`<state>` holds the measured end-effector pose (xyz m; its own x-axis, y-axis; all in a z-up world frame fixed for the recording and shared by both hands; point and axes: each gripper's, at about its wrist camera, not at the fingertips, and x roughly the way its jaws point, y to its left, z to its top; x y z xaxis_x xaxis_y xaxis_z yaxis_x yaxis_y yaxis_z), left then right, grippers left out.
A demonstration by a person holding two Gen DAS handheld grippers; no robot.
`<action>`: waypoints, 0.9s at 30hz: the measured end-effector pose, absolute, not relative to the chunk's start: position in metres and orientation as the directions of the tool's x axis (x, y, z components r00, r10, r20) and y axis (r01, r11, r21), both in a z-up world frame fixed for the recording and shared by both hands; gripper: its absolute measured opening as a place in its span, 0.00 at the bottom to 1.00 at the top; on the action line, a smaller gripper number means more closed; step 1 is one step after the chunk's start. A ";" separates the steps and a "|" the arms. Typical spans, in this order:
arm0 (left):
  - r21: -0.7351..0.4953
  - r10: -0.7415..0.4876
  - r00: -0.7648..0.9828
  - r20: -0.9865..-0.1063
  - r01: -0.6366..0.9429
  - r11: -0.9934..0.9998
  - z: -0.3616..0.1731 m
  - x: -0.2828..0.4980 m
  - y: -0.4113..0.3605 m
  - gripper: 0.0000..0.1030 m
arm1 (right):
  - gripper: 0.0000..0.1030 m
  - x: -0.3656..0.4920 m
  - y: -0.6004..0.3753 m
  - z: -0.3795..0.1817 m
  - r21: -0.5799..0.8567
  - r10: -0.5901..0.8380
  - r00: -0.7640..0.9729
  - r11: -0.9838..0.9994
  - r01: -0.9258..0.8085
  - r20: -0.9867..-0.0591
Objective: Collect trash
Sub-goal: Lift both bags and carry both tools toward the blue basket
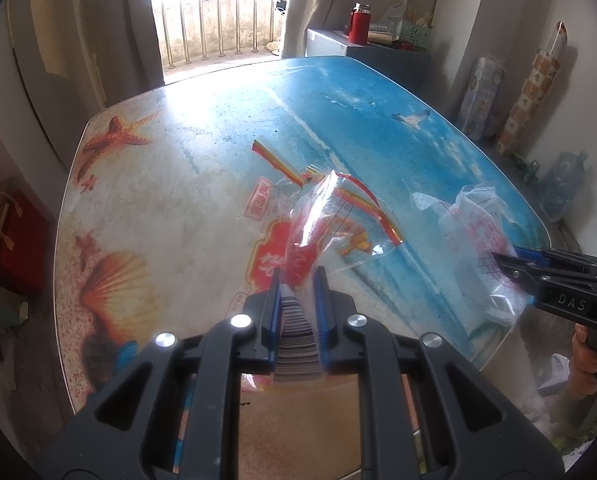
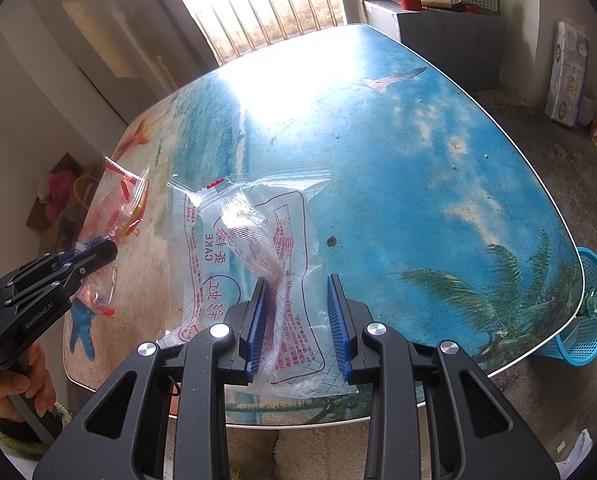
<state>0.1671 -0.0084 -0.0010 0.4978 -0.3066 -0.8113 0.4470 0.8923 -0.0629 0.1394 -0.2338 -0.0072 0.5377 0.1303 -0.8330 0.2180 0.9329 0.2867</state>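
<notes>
Clear, crinkled red-printed wrapper [image 2: 254, 264]

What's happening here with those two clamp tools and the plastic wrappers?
A person is clearing trash off a beach-print table with two handheld grippers. The left gripper has its jaws shut on a red-printed clear wrapper. The right gripper has its jaws open around a clear cake wrapper. A blue basket stands by the table's edge.

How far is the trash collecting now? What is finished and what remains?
Nothing looks binned yet. In hand: the left gripper is shut on the red printed wrapper. The right gripper is open around the clear cake wrapper, which lies on the table. Left to do: close on the cake wrapper and drop both, probably into the blue basket beside the table.
</notes>
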 end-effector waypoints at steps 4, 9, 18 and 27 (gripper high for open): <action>-0.056 -0.307 0.504 -0.808 0.453 0.890 0.002 0.167 -0.011 0.13 | 0.28 0.137 -0.236 -0.006 0.291 0.130 0.543 0.931 0.220 -0.830; -0.046 -0.306 0.508 -0.805 0.461 0.886 0.004 0.166 -0.015 0.13 | 0.28 0.135 -0.238 -0.005 0.296 0.130 0.550 0.928 0.225 -0.825; -0.027 -0.306 0.520 -0.797 0.476 0.879 0.011 0.163 -0.025 0.13 | 0.28 0.128 -0.247 0.000 0.309 0.129 0.569 0.922 0.232 -0.812; -0.001 -0.311 0.534 -0.786 0.502 0.865 0.020 0.157 -0.045 0.13 | 0.28 0.117 -0.261 0.003 0.330 0.130 0.589 0.911 0.246 -0.798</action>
<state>0.1573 -0.0454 0.0203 0.5337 -0.3113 -0.7863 0.5023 0.8647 -0.0013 0.1169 -0.2606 0.0034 0.5888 0.1296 -0.7979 0.2464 0.9113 0.3298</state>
